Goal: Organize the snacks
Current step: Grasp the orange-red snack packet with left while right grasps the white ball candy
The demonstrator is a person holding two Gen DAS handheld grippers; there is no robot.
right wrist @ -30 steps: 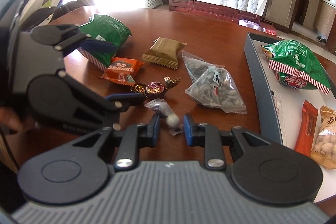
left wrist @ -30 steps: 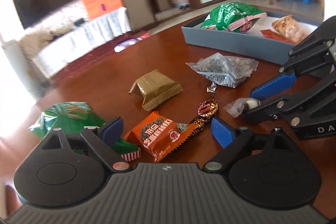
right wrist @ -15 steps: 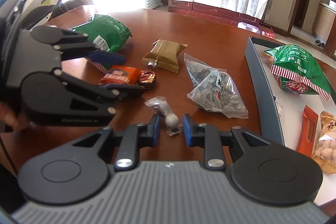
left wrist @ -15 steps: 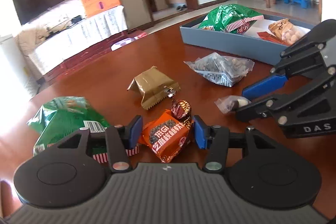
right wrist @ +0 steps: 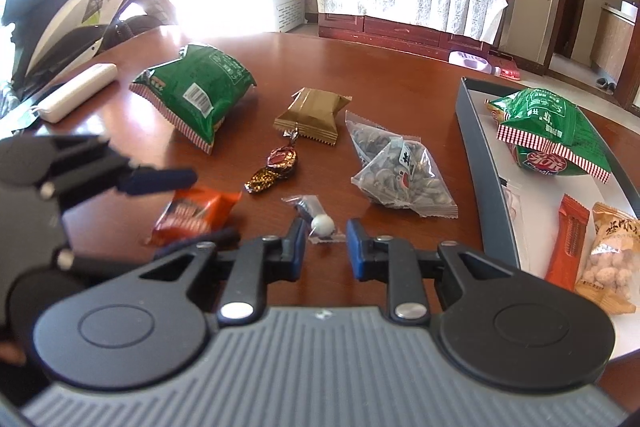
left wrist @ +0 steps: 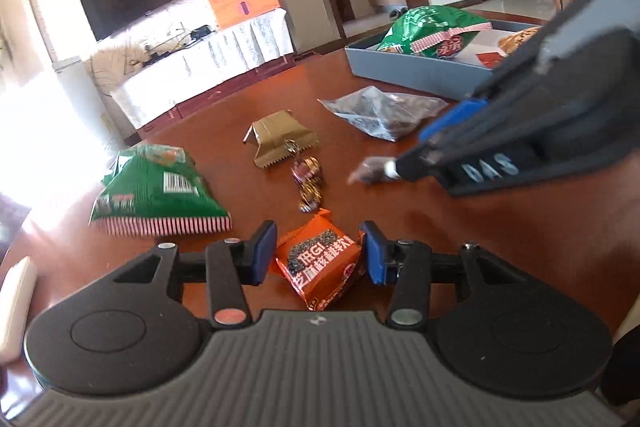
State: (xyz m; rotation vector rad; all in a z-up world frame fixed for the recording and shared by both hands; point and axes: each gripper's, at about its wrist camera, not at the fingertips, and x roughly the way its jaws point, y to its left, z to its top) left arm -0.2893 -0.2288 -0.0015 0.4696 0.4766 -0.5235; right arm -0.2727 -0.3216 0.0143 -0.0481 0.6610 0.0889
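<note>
Here, snack packets scatter a reddish-brown wooden table (right wrist: pixel 400 75).

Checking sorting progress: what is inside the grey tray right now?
The grey tray holds a green snack bag, an orange bar wrapper and a tan bag of coated nuts. Whatever lies under the green bag is covered.

Both wrist cameras ride low behind their own fingers, tilted down and close over the wooden table (left wrist: pixel 192 131), sharing its scattered snacks, the grey tray (right wrist: pixel 476 147) (each also catching the other gripper).
</note>
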